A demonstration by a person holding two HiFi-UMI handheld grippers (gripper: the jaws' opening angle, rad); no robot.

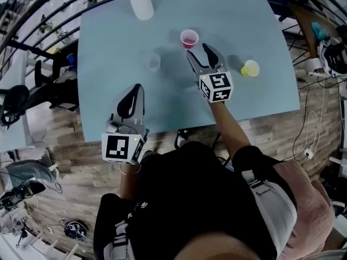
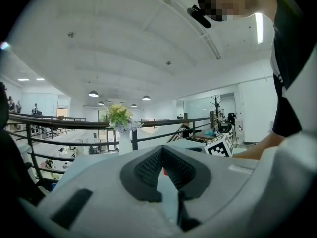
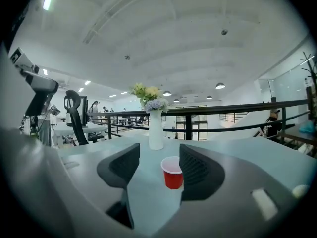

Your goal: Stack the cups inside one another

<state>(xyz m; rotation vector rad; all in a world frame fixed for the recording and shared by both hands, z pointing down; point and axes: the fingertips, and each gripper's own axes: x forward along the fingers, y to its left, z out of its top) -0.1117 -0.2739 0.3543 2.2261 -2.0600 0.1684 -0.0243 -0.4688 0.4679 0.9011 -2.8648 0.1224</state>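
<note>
Three cups stand apart on the pale blue table [image 1: 108,47]: a red cup [image 1: 189,38] at the far middle, a clear cup [image 1: 154,62] to its left and nearer, and a yellow cup [image 1: 250,68] at the right. My right gripper [image 1: 198,52] hovers just short of the red cup, open, with nothing between its fingers. In the right gripper view the red cup [image 3: 173,172] stands upright beyond the right gripper [image 3: 159,148], partly hidden by the right-hand jaw. My left gripper [image 1: 136,86] sits near the table's front edge, shut and empty; in its own view the left gripper [image 2: 162,150] has its jaw tips touching.
A white vase [image 1: 142,5] with flowers stands at the table's far edge, and the vase [image 3: 156,130] rises behind the red cup in the right gripper view. A dark railing runs beyond the table. Office chairs and cables lie on the wooden floor around it.
</note>
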